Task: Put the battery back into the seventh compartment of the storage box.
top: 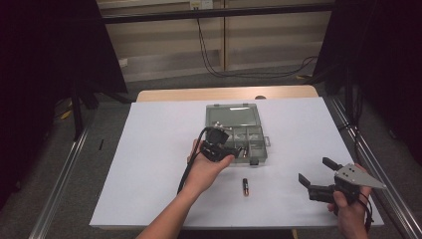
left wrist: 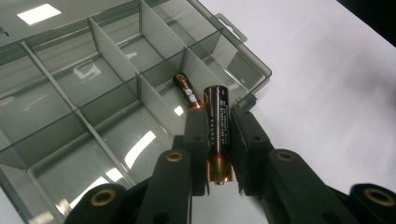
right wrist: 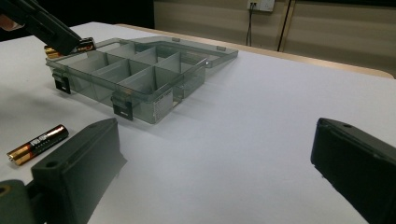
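Left claw [left wrist: 219, 135] clamped on a black-and-copper cylindrical battery [left wrist: 218, 133], jaws pressed against its sides, copper end toward the camera; battery held tilted above the near right corner of the smoky grey clear plastic compartment box [top: 256, 160], which sits mid-worktop with its lid [top: 231, 114] folded back on the far side; white-covered worktop [top: 164, 134] otherwise bare around it.

A second black-and-copper battery [left wrist: 188, 93] already lies in a small cell beside the one under the held battery; a third black-and-copper battery [top: 245, 186] lies loose on the worktop, near side, between box and right hand.

Right claw [top: 313, 173] low at the near right, jaws spread wide, nothing between them; well apart from the box.

Risks, as judged: held battery sits partly over the box's edge and a thin divider; let go from here it could land on a wall, tip, roll out onto the worktop or drop into the neighbouring cell; grip is on a smooth round body, so a slanted release may flick it sideways; pushing down could shove the light box, since nothing steadies it.
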The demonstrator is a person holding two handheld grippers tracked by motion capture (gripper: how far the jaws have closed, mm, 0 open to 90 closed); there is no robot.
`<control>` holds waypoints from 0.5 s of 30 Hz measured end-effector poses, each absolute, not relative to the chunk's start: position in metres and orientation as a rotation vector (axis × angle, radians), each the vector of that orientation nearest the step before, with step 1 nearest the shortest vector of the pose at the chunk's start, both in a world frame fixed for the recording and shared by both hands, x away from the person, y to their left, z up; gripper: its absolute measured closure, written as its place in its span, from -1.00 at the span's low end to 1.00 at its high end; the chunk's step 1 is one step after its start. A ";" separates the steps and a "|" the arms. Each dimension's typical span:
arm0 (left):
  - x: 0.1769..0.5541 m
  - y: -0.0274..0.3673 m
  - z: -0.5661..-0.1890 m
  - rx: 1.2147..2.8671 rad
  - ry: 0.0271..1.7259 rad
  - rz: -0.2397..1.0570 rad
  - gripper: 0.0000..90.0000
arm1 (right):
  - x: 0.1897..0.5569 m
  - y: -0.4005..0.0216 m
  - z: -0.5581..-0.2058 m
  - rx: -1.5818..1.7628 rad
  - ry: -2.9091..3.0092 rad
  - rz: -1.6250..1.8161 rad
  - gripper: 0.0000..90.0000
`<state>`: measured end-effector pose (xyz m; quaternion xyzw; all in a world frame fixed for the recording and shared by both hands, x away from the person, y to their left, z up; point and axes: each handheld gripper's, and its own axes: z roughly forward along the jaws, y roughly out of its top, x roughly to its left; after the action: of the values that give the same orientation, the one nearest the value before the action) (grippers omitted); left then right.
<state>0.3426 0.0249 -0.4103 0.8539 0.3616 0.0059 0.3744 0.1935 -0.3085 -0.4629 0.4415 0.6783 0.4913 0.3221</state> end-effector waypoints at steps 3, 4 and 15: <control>0.345 0.022 -0.411 2.181 0.930 0.014 0.71 | 0.193 -0.308 -0.463 1.159 1.781 1.292 -0.98; 0.346 0.022 -0.412 2.178 0.931 0.013 0.71 | 0.193 -0.309 -0.463 1.159 1.781 1.293 -0.98; 0.358 0.013 -0.420 2.178 0.958 0.002 0.71 | 0.193 -0.309 -0.462 1.168 1.774 1.294 -0.98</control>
<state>0.3580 0.0130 -0.4197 0.8498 0.3737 0.0007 0.3718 0.1931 -0.3090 -0.4625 0.4447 0.6754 0.4926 0.3216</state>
